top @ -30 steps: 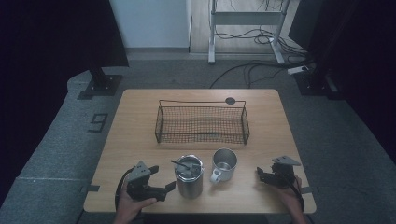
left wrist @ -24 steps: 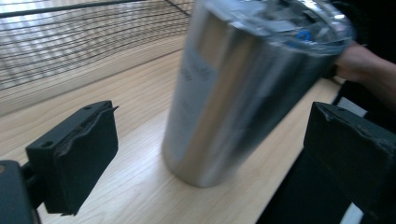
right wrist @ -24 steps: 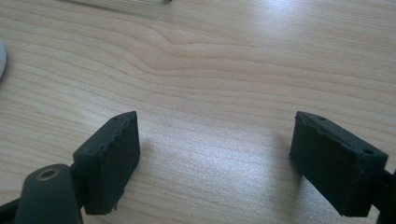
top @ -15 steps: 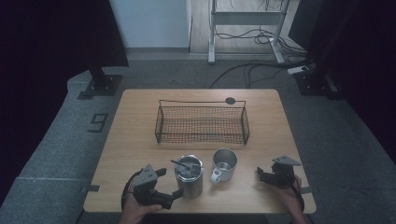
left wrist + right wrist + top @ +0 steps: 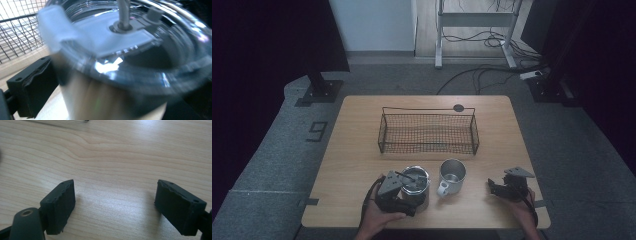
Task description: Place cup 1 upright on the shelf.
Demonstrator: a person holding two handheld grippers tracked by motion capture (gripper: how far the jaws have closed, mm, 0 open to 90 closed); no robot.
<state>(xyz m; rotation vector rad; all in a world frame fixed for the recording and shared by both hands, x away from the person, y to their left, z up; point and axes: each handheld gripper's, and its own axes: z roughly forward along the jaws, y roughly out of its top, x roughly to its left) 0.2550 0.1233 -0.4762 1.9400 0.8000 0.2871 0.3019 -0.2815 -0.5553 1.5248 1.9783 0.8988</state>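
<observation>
Left gripper (image 5: pixel 404 196) sits low centre-left in the high view, pressed up against the steel tumbler (image 5: pixel 415 184); we read it as the nearer tool by far. In the left gripper view the tumbler's (image 5: pixel 112 97) body rises straight in front of the camera, clear lid and straw at top, one black jaw showing at lower left beside its wall. The other jaw is hidden behind the blurred body, so we cannot tell whether the jaws have closed on it. Tumbler stands upright, long axis vertical, directly ahead of the jaws and touching or nearly so.

Right gripper (image 5: pixel 499 189) rests at lower right of the high view, well apart from the tumbler, with the steel mug (image 5: pixel 452 175) between them. Its own view shows both jaws spread wide over bare table (image 5: pixel 120 152), nothing between them.

Wire basket (image 5: pixel 428 131) lies beyond both cups, mid-frame, apparently empty. We judge any tumbler move falls to the left hand
</observation>
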